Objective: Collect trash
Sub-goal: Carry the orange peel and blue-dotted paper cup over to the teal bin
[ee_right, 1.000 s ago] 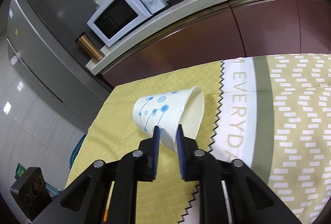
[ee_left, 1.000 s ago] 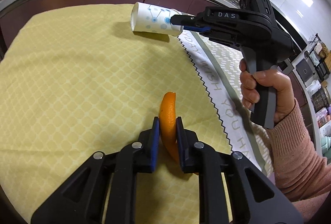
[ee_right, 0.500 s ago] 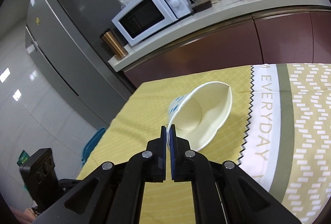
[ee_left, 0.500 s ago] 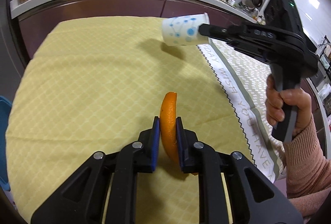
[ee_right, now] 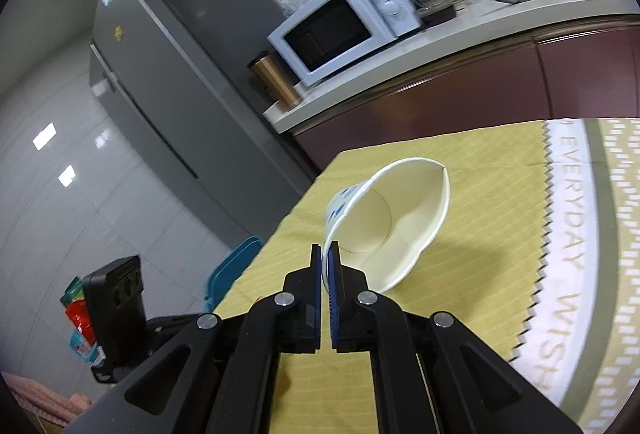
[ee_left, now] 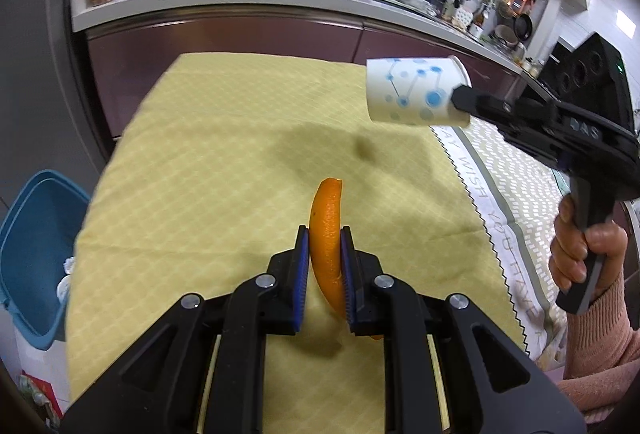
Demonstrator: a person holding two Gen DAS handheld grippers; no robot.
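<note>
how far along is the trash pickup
Some white scraps already lie in the blue bin. In hand: the left gripper clamps the orange peel, the right gripper pinches the paper cup rim. Left: dropping both into the bin.

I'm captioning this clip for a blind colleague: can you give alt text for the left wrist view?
The left gripper pinches an orange peel above a yellow tablecloth. To the right, the right gripper holds a paper cup by its rim in mid-air; a blue bin stands at far left.
</note>
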